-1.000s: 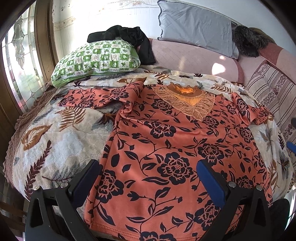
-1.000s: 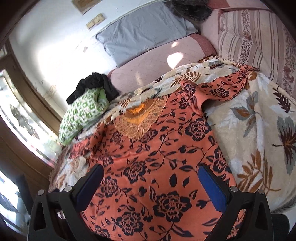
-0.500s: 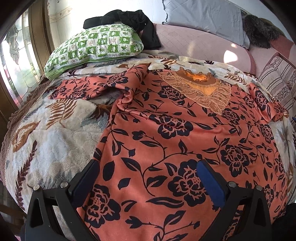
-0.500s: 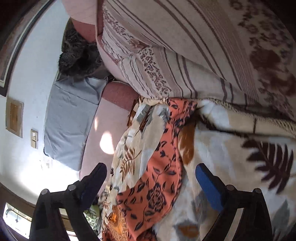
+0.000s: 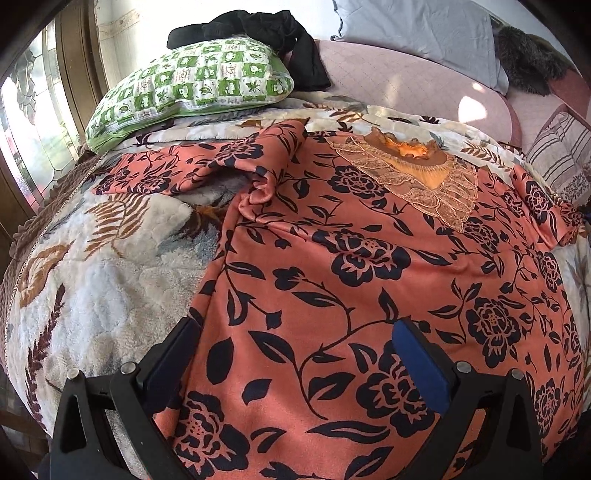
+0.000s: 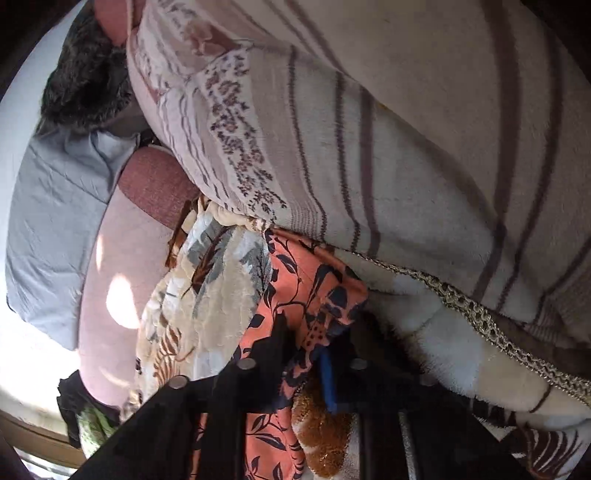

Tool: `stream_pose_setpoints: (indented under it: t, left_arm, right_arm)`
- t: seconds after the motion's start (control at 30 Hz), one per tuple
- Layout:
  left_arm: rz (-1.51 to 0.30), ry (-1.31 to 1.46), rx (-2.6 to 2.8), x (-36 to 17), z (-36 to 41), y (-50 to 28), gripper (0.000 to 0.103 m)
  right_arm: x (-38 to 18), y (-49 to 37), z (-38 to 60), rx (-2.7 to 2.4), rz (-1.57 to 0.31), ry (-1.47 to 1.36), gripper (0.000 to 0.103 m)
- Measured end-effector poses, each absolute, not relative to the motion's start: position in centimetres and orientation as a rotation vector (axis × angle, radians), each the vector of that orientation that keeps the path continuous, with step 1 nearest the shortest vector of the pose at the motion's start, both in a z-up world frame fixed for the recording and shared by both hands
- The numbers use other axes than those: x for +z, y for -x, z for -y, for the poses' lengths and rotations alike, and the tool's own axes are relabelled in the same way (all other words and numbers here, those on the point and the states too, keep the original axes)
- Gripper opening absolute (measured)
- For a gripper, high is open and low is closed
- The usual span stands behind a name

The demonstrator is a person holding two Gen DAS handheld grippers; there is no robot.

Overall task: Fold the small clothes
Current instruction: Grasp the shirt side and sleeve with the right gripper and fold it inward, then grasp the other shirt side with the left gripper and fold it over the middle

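1. Lying face up across the leaf-patterned blanket [image 5: 92, 280], the coral floral blouse [image 5: 351, 266] is the landmark, its lace collar [image 5: 421, 177] at the far end.
2. Left gripper [image 5: 295, 354] hovers over the blouse's near hem, jaws spread wide, one blue pad on either side of the printed cloth and nothing between them.
3. Beyond the blouse's bunched sleeve sits a green checked pillow [image 5: 192, 81], a black garment [image 5: 266, 26] draped on top of it.
4. Past the collar runs a pink bolster [image 5: 406, 85], with a grey pillow [image 5: 417, 29] behind that.
5. Over to the right wrist view: the right gripper [image 6: 306, 354] is at the blouse's other sleeve [image 6: 303, 288], jaws drawn in and pinching the sleeve's end!
6. That sleeve end lies on the blanket, tucked just beside a striped quilt [image 6: 424, 129] rising over it.
7. A dark furry cushion [image 6: 85, 81] sits beyond the quilt, next to the grey pillow.
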State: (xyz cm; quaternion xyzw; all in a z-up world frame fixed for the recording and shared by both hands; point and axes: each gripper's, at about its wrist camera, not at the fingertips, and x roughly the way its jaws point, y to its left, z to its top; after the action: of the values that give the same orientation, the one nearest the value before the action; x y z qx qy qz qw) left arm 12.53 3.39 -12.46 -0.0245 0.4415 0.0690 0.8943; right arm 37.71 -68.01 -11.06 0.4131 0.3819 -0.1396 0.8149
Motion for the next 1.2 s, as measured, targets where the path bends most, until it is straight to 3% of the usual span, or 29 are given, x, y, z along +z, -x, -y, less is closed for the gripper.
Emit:
stream_pose_setpoints:
  t: [0.2,0.37,0.47,0.57,0.63,0.67,0.77,0.83,1.07,1.2]
  left_arm:
    - [-0.859,0.104,0.158,-11.3,-6.0,-11.0,0.103]
    - [-0.797,0.15,0.175,-10.4,-8.7,-8.4,0.103]
    - [-0.782,0.189,0.189,-10.4,-10.6,-6.9,0.103]
    - [-0.791,0.219,0.205,-10.9,-12.4,-5.9,0.103]
    - [-0.794,0.234,0.211,-11.3,-13.3,-5.3,0.103]
    - [-0.8,0.239,0.216,-11.5,-13.7,-5.1,0.103]
    - [-0.79,0.254,0.221,-11.5,-14.6,-4.4,0.103]
    - [-0.787,0.267,0.218,-11.6,-14.8,-4.3,0.103]
    - [-0.801,0.214,0.172,-11.9,-12.8,-5.0,0.103]
    - [-0.829,0.197,0.169,-12.4,-12.1,-5.5,0.103]
  right_arm:
    - [0.2,-37.8,57.4,-0.069,-0.658,-0.648,0.005]
    - [7.9,-34.9,42.4,0.213,-0.557,-0.555,0.005]
    - [8.2,-32.8,32.6,0.341,-0.562,-0.525,0.005]
    - [4.0,-32.1,23.7,0.437,-0.66,-0.498,0.012]
    - [-1.1,-32.2,18.6,0.478,-0.781,-0.458,0.056]
    - [-4.0,-32.1,16.5,0.466,-0.846,-0.411,0.101]
    - [-10.6,-30.5,14.8,0.462,-1.013,-0.434,0.102]
    - [-11.9,-28.9,16.6,0.442,-1.023,-0.469,0.102]
    - [-9.7,-27.0,28.0,0.32,-0.958,-0.575,0.102]
    - [-9.6,-27.9,36.1,0.312,-0.917,-0.809,0.102]
